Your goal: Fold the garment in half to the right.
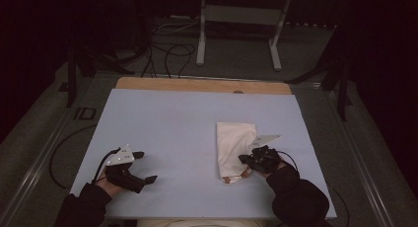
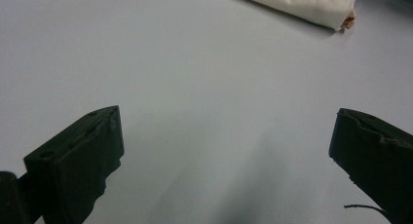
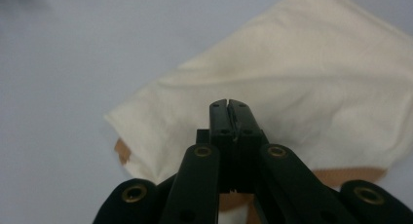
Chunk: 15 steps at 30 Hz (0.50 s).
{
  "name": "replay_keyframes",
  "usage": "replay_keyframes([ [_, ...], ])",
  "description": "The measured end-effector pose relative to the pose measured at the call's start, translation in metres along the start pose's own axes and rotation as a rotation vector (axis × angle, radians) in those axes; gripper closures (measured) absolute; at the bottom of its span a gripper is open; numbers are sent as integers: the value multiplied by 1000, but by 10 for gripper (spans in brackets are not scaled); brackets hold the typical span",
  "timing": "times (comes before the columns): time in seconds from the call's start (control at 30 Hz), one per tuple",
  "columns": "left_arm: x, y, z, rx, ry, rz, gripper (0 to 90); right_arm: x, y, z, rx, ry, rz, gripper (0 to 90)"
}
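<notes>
A folded cream cloth (image 1: 234, 143) lies on the pale blue sheet (image 1: 172, 118), right of centre, with an orange-brown trim (image 1: 229, 180) peeking out at its near corner. My right gripper (image 1: 245, 160) hangs over the cloth's near right edge, its jaws shut. In the right gripper view the gripper (image 3: 229, 104) has its tips pressed together above the cloth (image 3: 292, 78), and I see nothing pinched between them. My left gripper (image 1: 146, 166) rests near the front left with its jaws wide open over bare sheet. In the left gripper view that gripper (image 2: 226, 141) is empty, and the cloth (image 2: 302, 2) lies far off.
The blue sheet covers a wooden tabletop whose far strip (image 1: 197, 84) shows at the back. Beyond the table are dark floor, loose cables (image 1: 167, 54) and a grey metal stand (image 1: 241, 15). Metal rails run along both sides of the table.
</notes>
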<state>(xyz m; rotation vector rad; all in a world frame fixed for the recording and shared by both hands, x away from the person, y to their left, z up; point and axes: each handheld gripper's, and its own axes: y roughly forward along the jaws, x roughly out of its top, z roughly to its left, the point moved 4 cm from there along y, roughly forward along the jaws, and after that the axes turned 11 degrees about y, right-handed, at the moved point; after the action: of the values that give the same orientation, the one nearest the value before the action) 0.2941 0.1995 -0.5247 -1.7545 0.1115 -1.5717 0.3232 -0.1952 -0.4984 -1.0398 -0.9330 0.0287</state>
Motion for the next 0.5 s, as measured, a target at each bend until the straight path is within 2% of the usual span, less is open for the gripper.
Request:
replay_keyframes([
  [0.27,1,-1,1,5,-1,-8,0,-24,4,-8,-20,44,42,900],
  [0.5,0,-1,1,3,-1,-9,0,-38,5,-12,-21,75,47,900],
])
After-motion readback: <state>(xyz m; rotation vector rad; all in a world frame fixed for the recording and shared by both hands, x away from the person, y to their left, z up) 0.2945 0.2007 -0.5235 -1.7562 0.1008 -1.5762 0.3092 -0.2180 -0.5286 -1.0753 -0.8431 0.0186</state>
